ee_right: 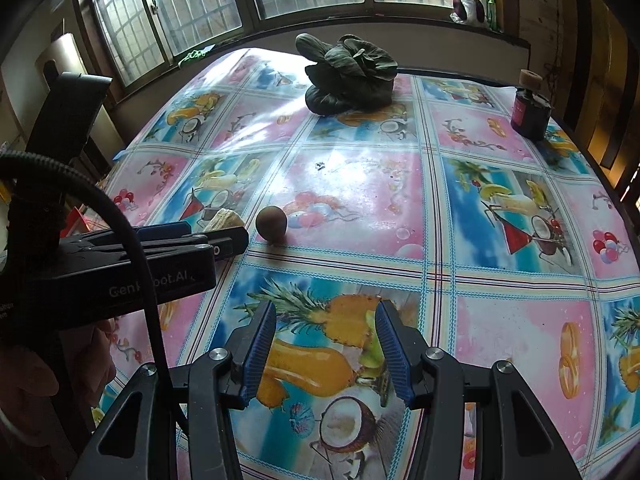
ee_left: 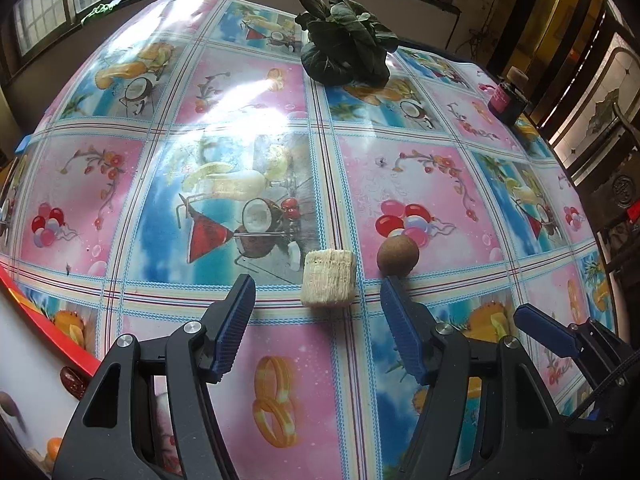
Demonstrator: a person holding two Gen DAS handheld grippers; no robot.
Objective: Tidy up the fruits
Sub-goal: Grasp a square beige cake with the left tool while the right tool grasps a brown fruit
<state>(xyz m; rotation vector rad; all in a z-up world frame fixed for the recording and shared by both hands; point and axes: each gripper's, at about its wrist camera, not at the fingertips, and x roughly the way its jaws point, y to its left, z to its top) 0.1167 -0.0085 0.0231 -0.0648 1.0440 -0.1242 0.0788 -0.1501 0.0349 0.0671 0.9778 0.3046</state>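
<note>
A small round brown fruit (ee_left: pixel 397 255) lies on the patterned tablecloth, just past my left gripper's right fingertip. A pale ridged block (ee_left: pixel 329 277) lies beside it, between and just ahead of the left fingers. My left gripper (ee_left: pixel 318 290) is open and empty, low over the table. In the right wrist view the brown fruit (ee_right: pixel 271 224) and the pale block (ee_right: pixel 225 219) sit at mid left, by the left gripper's tip (ee_right: pixel 224 242). My right gripper (ee_right: pixel 326 314) is open and empty, well short of the fruit.
A dark leafy vegetable (ee_left: pixel 346 44) lies at the table's far side (ee_right: pixel 350 76). A dark jar with a pink label (ee_right: pixel 530 110) stands at the far right corner. A red-rimmed white tray (ee_left: pixel 28 344) with a dark red date (ee_left: pixel 74 380) sits at my lower left.
</note>
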